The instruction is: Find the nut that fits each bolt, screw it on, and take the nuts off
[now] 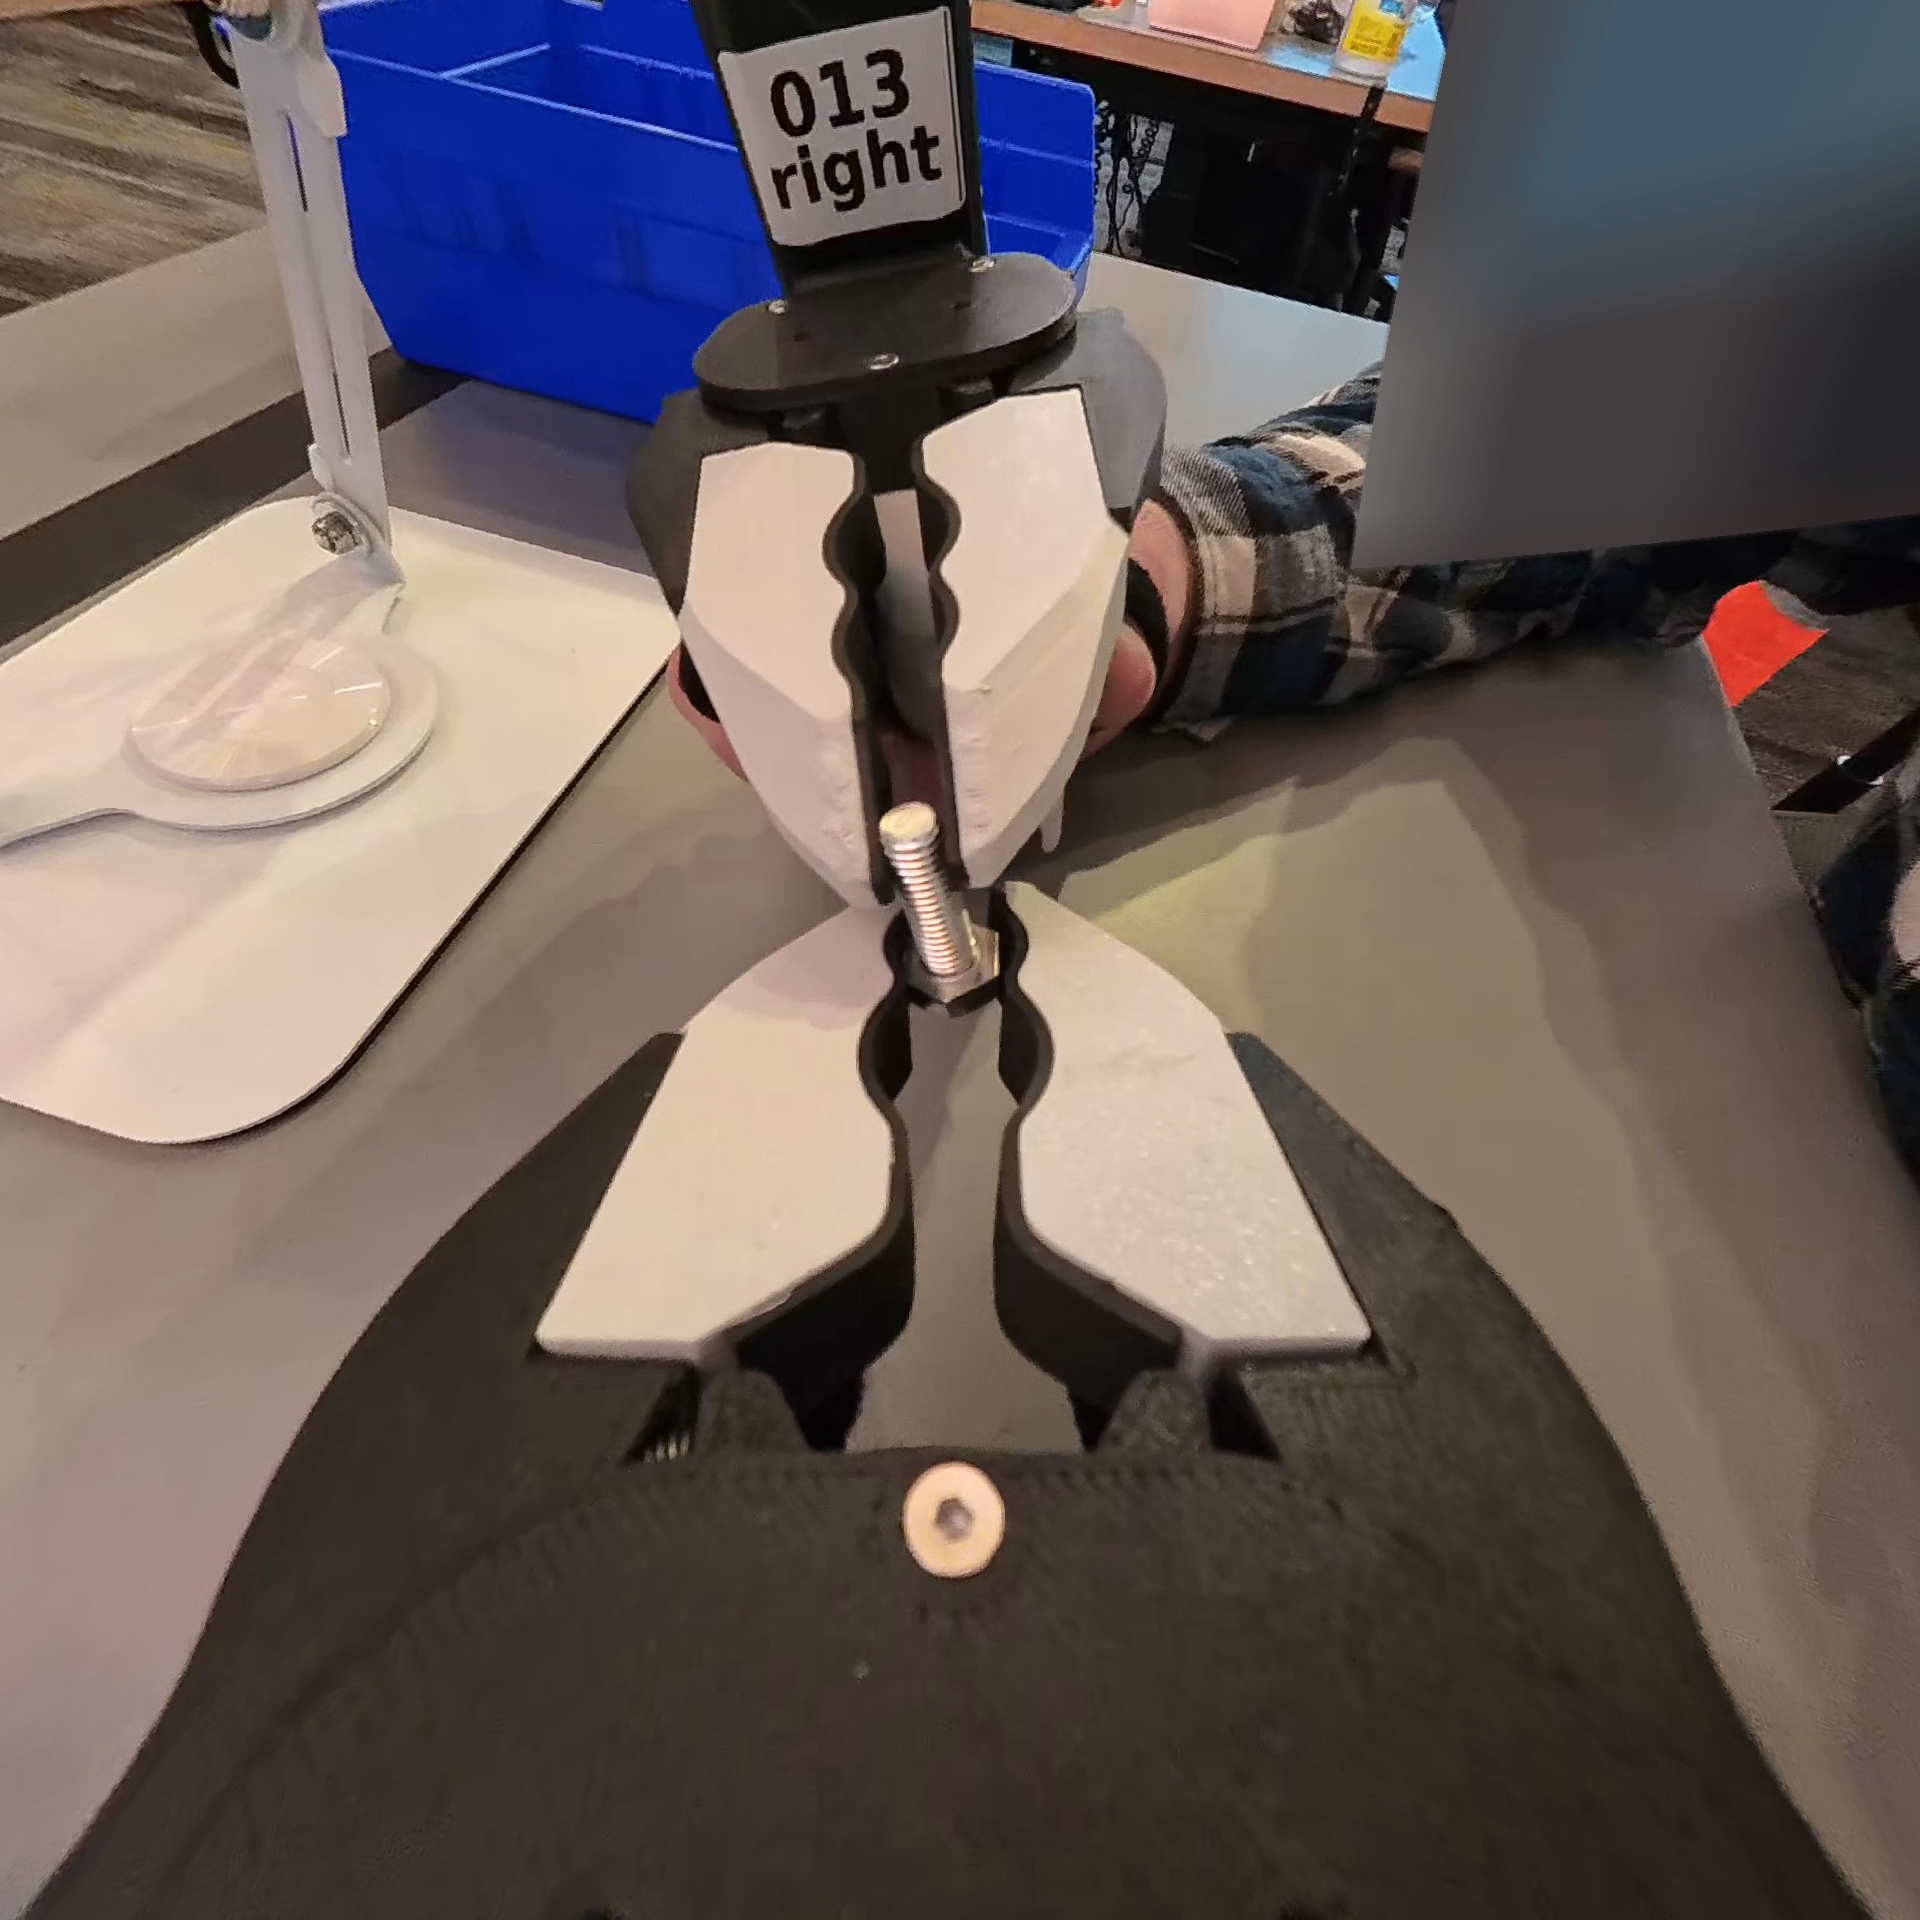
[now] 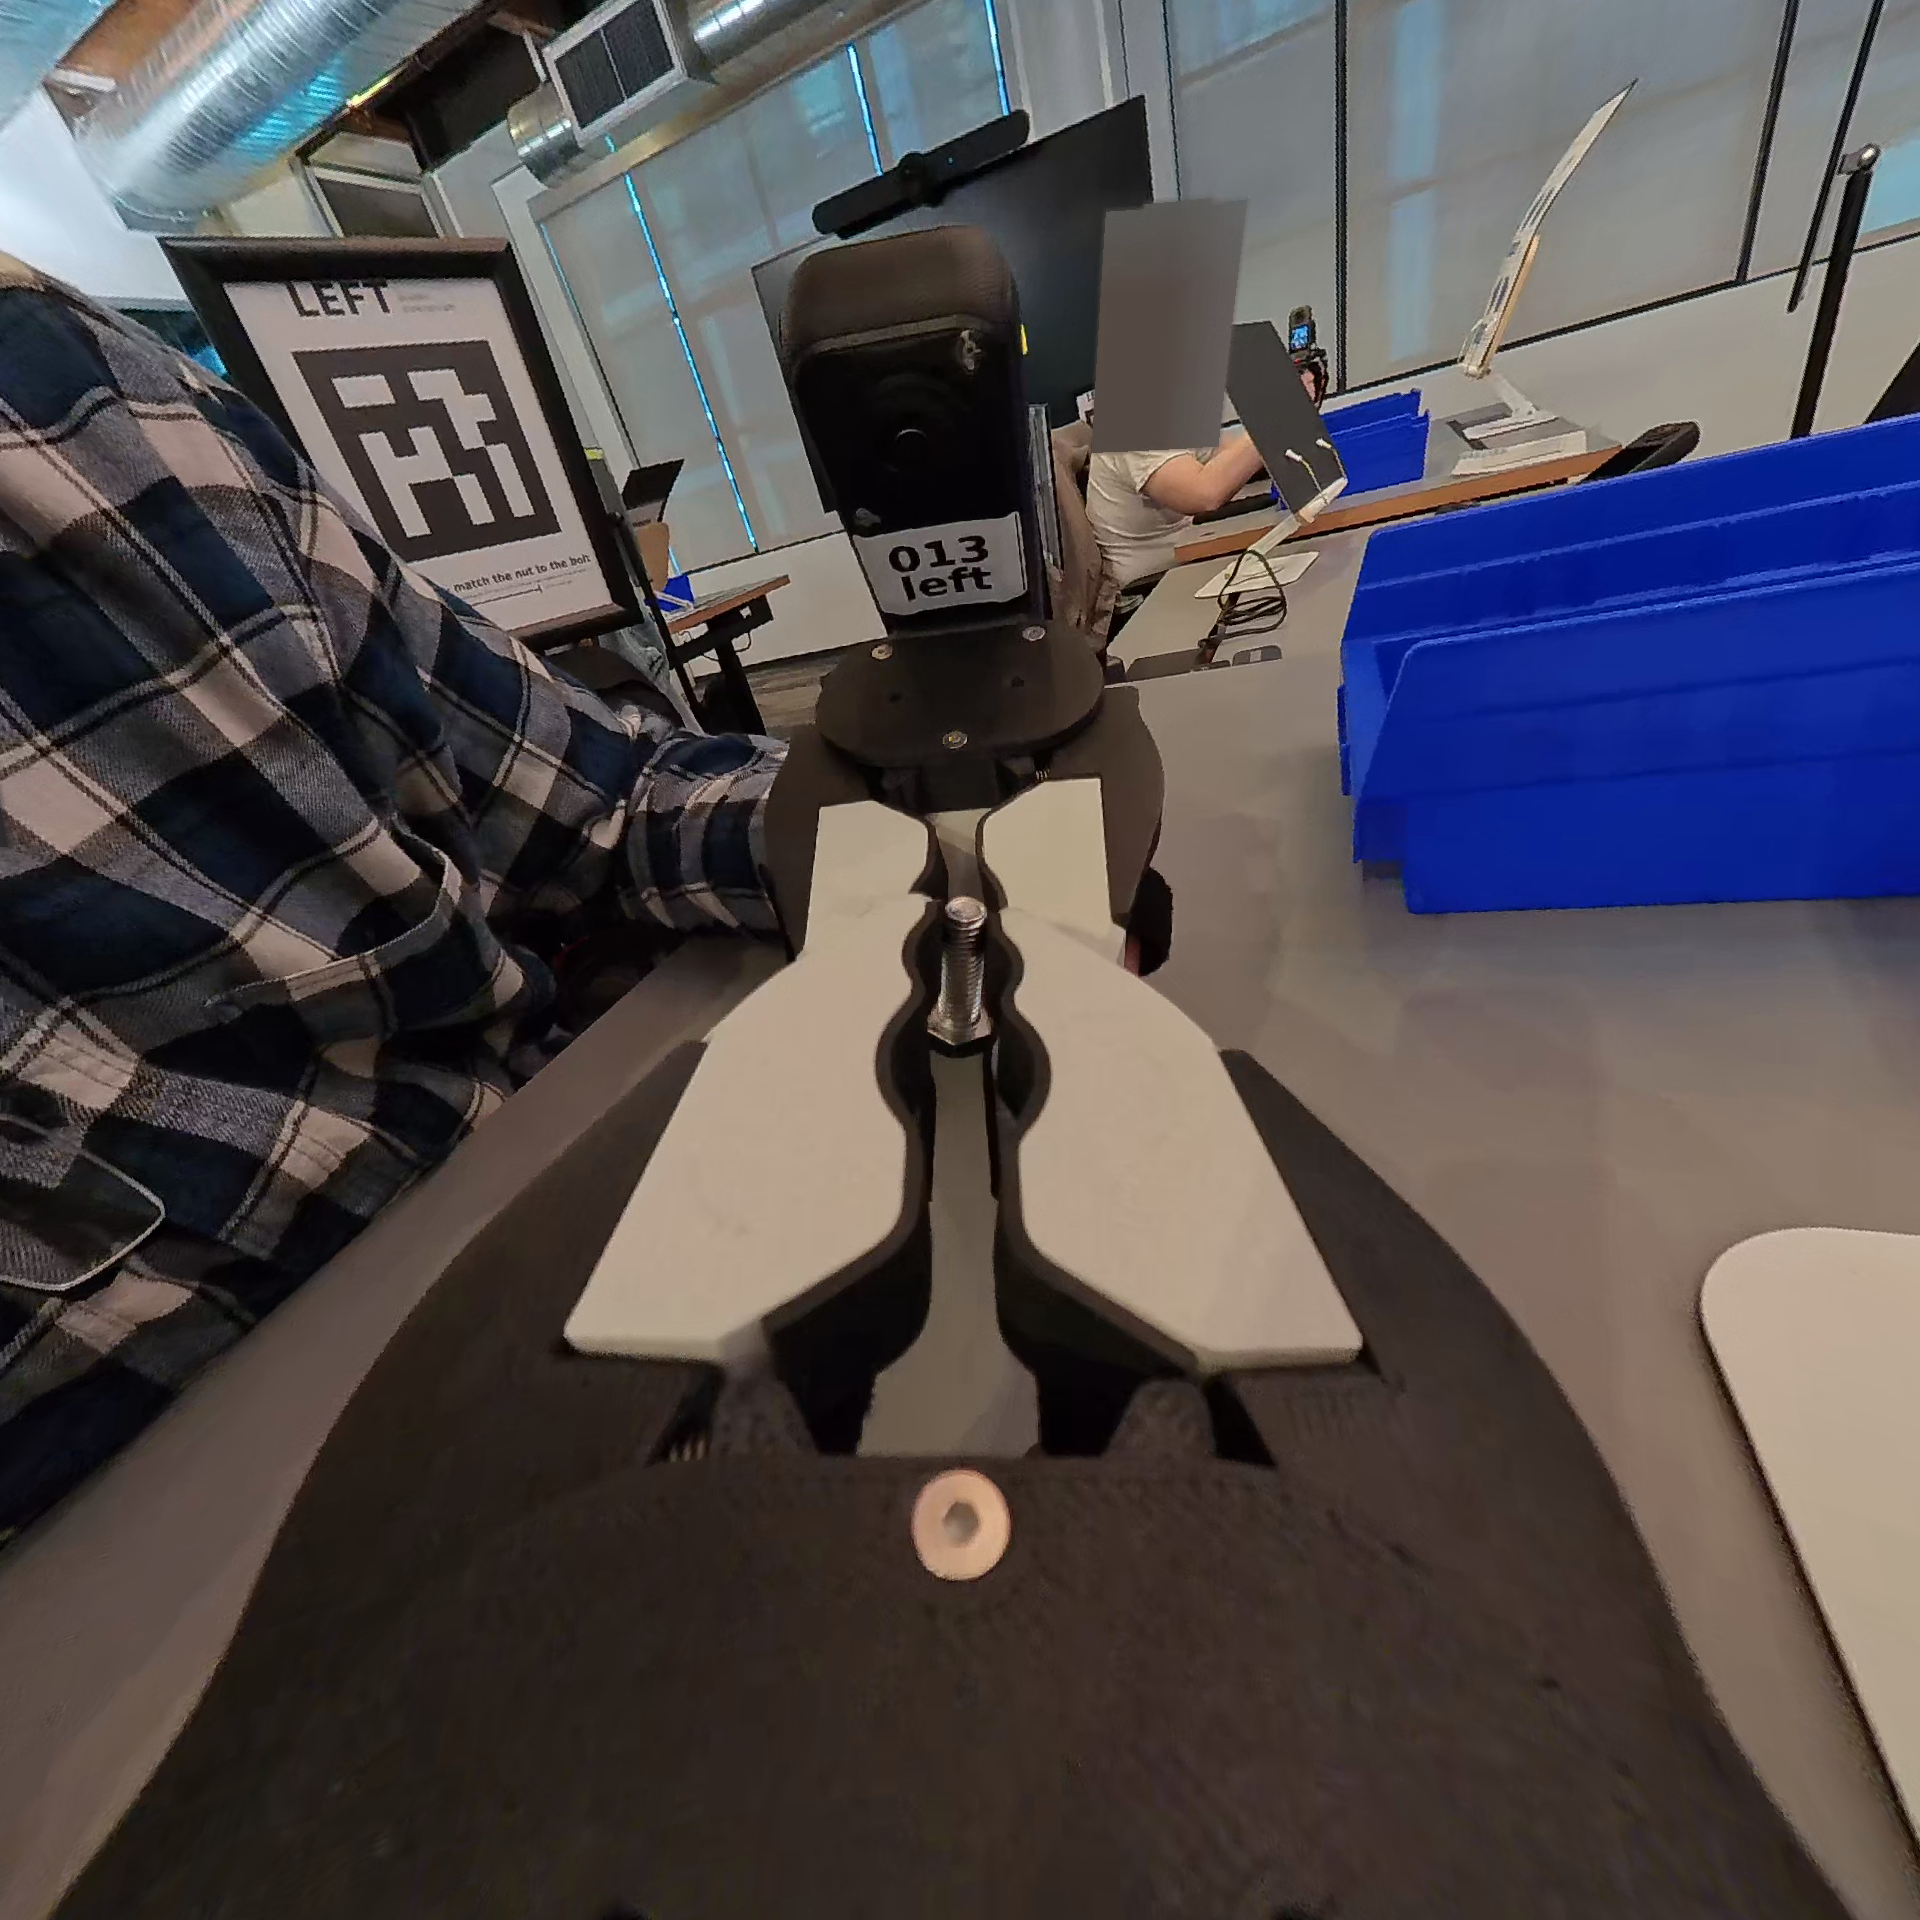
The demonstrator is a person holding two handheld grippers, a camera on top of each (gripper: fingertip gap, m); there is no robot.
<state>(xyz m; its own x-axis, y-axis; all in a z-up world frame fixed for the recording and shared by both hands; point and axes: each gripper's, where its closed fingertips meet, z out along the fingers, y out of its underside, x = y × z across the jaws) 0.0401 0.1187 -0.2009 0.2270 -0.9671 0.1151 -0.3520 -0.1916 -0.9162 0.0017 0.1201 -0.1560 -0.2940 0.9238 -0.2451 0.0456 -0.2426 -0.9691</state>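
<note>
A silver bolt (image 1: 920, 899) stands upright over the grey table (image 1: 1351, 935), threaded end up, with a hex nut (image 1: 961, 982) at its lower end. My left gripper (image 1: 951, 925) comes from below in the left wrist view and is shut on the hex nut. My right gripper (image 1: 925, 888) comes from the far side, tilted down, and is shut on the bolt's threaded shaft just above the nut. In the right wrist view the bolt (image 2: 961, 971) and nut (image 2: 958, 1029) sit between my right gripper's (image 2: 961, 920) pads. The left gripper's fingers (image 2: 1049, 852) face it from beyond.
A blue bin (image 1: 540, 208) stands at the back; it also shows at the right of the right wrist view (image 2: 1662, 675). A white mat (image 1: 260, 831) with a white stand (image 1: 322, 312) lies at the left. A person's plaid sleeve (image 2: 260, 727) is close by. A framed sign (image 2: 416, 447) stands behind. Tip to tip, the grippers are about 5 centimeters apart.
</note>
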